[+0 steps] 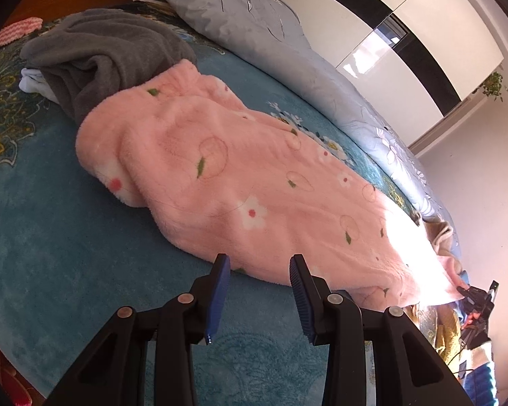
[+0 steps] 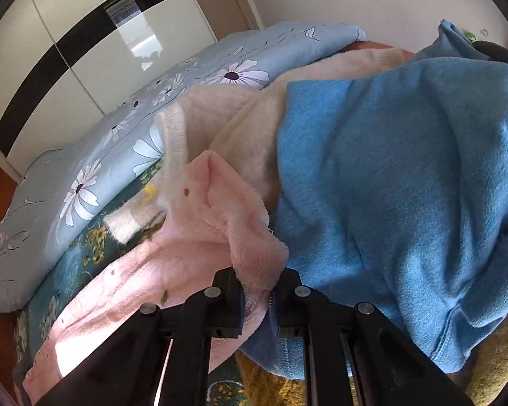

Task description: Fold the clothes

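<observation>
Pink fleece garment (image 1: 240, 182) with a flower print lies stretched on the teal bed cover (image 1: 50, 237), its long axis running from the gray clothes (image 1: 94, 50) toward the near right. The right gripper (image 2: 257, 301) is clamped on one end of it. The left gripper (image 1: 259, 270), fingers apart and empty, hovers just beside its long near edge, likely the next grasp.

Bare teal bedspread (image 1: 50, 237) is lying open near and left of the pink garment (image 1: 240, 182). A grey pile (image 1: 94, 54) is crowding its far end, a flowered quilt (image 1: 254, 27) is walling the right, and blue fleece (image 2: 406, 176) is blocking beyond.
</observation>
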### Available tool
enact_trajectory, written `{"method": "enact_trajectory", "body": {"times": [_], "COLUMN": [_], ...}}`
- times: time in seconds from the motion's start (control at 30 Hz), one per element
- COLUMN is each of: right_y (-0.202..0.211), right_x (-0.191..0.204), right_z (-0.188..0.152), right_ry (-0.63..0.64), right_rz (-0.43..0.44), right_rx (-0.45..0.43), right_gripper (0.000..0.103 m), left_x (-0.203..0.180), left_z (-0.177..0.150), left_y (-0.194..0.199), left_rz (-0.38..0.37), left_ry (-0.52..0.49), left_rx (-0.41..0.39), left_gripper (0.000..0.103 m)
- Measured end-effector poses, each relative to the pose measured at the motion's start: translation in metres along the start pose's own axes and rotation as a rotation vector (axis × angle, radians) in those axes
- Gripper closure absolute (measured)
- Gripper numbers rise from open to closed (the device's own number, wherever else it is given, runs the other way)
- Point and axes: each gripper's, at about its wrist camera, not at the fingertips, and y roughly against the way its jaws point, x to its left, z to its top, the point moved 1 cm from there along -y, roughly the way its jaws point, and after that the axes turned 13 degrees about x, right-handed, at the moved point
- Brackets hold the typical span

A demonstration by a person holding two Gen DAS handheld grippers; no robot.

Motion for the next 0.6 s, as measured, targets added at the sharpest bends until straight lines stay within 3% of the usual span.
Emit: {"method": "enact_trajectory", "body": {"times": [0.2,0.3,0.37,0.4,0.5,0.6], "right_y": [0.021,0.046,0.052,0.051,0.039,0.033], "right_x": [0.023,0.056,0.075,0.082,0.089,0.069], "right_z": [0.005,-0.003,-0.01,-0.011,-0.01,-0.005], "right_ry": [0.091,0.241,0.338,0.364,0.37,0.294], "right_rz": [-0.03,0.071,0.139,0.132,-0.001,-0.022], "right_rx": [-0.057,-0.12,-0.112,-0.092,-0.07,-0.072], "right_gripper": [0.09,0.09,0.09,0.09,0.089,0.09], "left_x": [0.001,0.0,-0.002,-0.003,-0.005,-0.006], "left_z": [0.0,-0.001,-0.002,-0.002,-0.003,-0.004], "left_y": [-0.004,-0.009,-0.012,-0.013,-0.014,-0.011], "left_rz": [0.009,0.006,0.018,0.021,0.006,0.018], "left_ry": [0.001,-0.005,-0.016,-0.018,-0.02,-0.03], "left_rx": [0.004,0.016,0.022,0.025,0.032,0.029], "left_gripper": [0.063,0.063,0.063,0.063,0.063,0.063]}}
